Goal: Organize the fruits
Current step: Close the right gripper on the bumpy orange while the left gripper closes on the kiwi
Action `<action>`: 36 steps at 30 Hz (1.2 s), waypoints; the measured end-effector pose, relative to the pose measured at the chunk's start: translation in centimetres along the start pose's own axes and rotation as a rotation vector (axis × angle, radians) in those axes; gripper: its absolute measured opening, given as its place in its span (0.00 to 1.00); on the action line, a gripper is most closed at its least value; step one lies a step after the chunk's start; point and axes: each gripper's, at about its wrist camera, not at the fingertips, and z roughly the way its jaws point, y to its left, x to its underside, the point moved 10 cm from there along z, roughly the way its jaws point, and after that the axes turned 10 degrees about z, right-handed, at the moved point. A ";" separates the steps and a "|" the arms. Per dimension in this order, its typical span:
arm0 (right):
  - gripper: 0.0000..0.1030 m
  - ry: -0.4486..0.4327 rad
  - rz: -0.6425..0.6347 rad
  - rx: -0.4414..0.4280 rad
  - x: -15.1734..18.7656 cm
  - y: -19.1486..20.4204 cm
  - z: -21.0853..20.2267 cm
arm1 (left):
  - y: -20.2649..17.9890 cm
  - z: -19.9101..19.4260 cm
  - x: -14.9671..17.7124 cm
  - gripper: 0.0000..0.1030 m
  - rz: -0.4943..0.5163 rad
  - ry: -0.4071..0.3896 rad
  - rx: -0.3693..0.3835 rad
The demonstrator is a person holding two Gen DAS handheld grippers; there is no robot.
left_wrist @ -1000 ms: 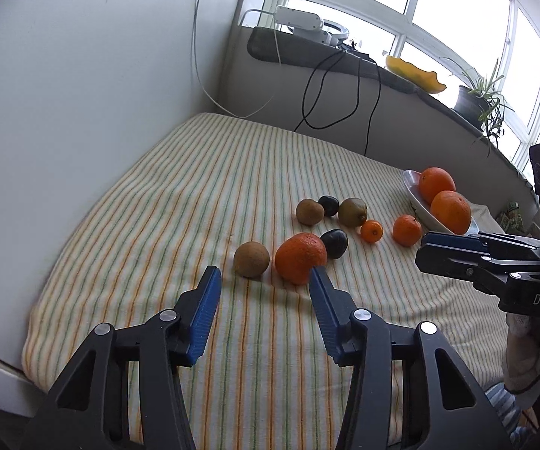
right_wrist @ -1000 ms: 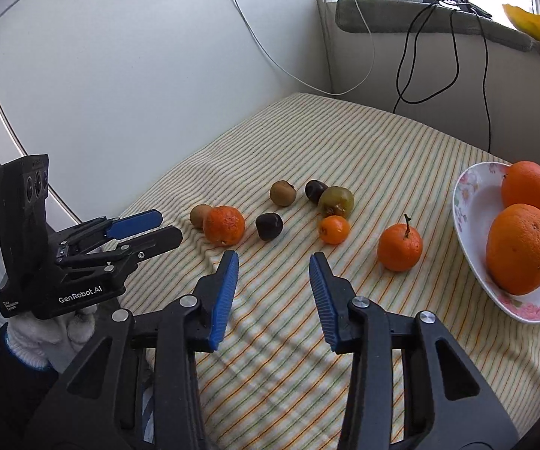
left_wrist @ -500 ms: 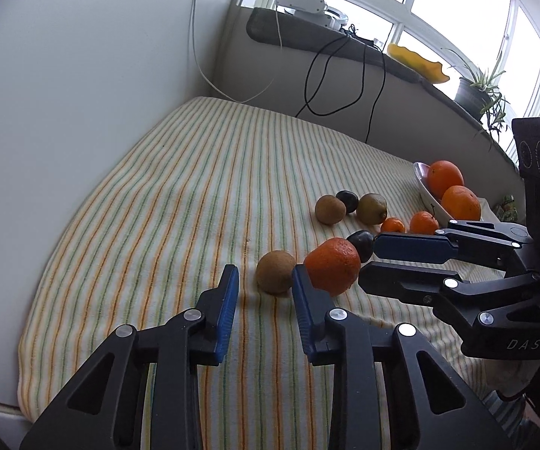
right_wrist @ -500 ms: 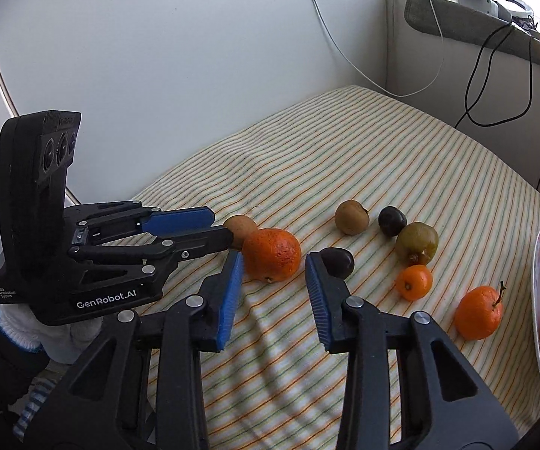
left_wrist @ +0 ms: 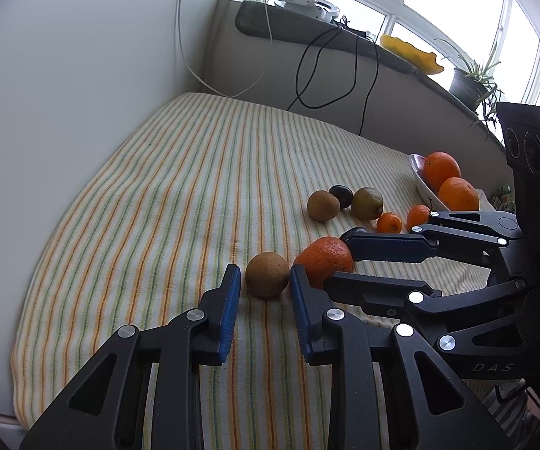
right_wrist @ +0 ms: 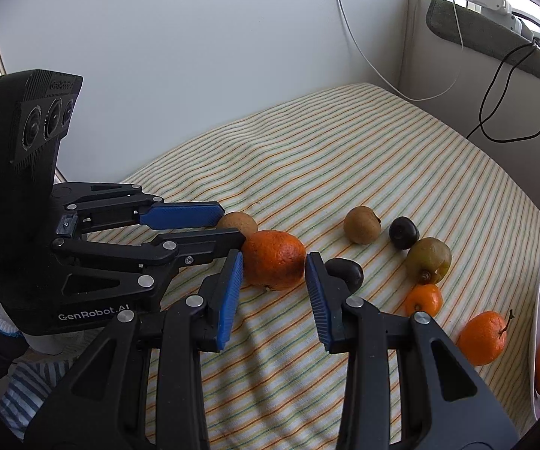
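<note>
A large orange (right_wrist: 273, 258) lies on the striped cloth, just ahead of my open right gripper (right_wrist: 273, 273), between its fingertips. It also shows in the left wrist view (left_wrist: 324, 258). A brown kiwi (left_wrist: 267, 273) lies beside it, just ahead of my open left gripper (left_wrist: 264, 285); it shows too in the right wrist view (right_wrist: 238, 223). Other fruits lie further on: a kiwi (right_wrist: 361, 224), two dark plums (right_wrist: 403, 232) (right_wrist: 344, 272), a greenish fruit (right_wrist: 429, 258), two small tangerines (right_wrist: 423, 300) (right_wrist: 482, 337). A white plate (left_wrist: 421, 180) holds two oranges (left_wrist: 441, 169).
The fruits lie on a striped cloth (left_wrist: 180, 187) over a table set against a white wall. Black cables (left_wrist: 307, 75) hang from the sill behind. A potted plant (left_wrist: 464, 82) and a yellow dish (left_wrist: 408, 52) stand on the sill.
Both grippers have moved in towards the near fruits. The right one has swung left up to the large orange, and the left one has come up to the brown kiwi and narrowed a little.
</note>
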 end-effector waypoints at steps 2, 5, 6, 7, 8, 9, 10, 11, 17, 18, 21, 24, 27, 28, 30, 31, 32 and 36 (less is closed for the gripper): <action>0.35 -0.002 -0.012 0.008 -0.1 0.1 0.0 | 0.0 0.1 0.1 0.22 -0.002 0.002 0.006; 0.35 -0.003 -0.016 0.014 0.0 0.2 0.0 | 0.0 0.1 0.1 0.21 -0.012 0.001 0.017; 0.35 -0.004 -0.013 0.012 0.0 0.1 0.0 | 0.1 0.1 0.1 0.21 -0.017 -0.001 0.019; 0.35 -0.004 -0.009 0.010 -0.1 0.1 0.1 | 0.1 0.1 0.1 0.21 -0.021 -0.003 0.020; 0.34 -0.004 -0.004 0.009 -0.1 0.1 0.1 | 0.1 0.1 0.2 0.21 -0.024 -0.003 0.020; 0.34 -0.005 0.001 0.009 -0.1 0.1 0.0 | 0.0 0.1 0.2 0.21 -0.027 -0.006 0.018; 0.34 -0.008 0.000 0.009 0.0 0.2 -0.2 | 0.0 0.0 0.2 0.21 -0.029 -0.008 0.016; 0.33 -0.011 -0.002 0.011 0.0 0.3 -0.2 | 0.0 -0.1 0.2 0.21 -0.031 -0.009 0.015; 0.32 -0.026 0.031 -0.007 0.0 -0.1 -0.7 | 0.2 -0.4 0.1 0.21 -0.039 -0.017 0.005; 0.32 -0.029 0.035 -0.006 -0.1 -0.2 -0.8 | 0.3 -0.5 0.1 0.21 -0.039 -0.017 0.004; 0.32 -0.027 0.035 -0.002 -0.1 -0.4 -0.7 | 0.6 -0.7 0.1 0.21 -0.043 -0.021 -0.008; 0.32 -0.018 0.021 0.010 0.0 -0.2 -0.5 | 1.0 -1.0 0.2 0.21 -0.053 -0.025 -0.014; 0.33 -0.006 -0.027 0.035 0.0 0.3 -0.3 | 1.3 -1.0 0.3 0.21 -0.055 -0.022 -0.016; 0.33 -0.004 -0.033 0.042 0.0 0.3 -0.2 | 1.3 -1.0 0.3 0.21 -0.056 -0.022 -0.015; 0.39 0.001 -0.041 0.050 -0.2 0.4 0.0 | 1.3 -1.1 0.3 0.21 -0.059 -0.026 -0.016; 0.41 0.003 -0.043 0.049 -0.2 0.4 0.2 | 1.3 -1.2 0.2 0.21 -0.060 -0.030 -0.016; 0.41 0.006 -0.047 0.046 -0.2 0.5 0.4 | 1.3 -1.2 0.2 0.21 -0.061 -0.032 -0.016; 0.40 0.024 -0.064 0.038 0.1 1.0 1.0 | 1.5 -1.3 0.2 0.21 -0.063 -0.034 -0.020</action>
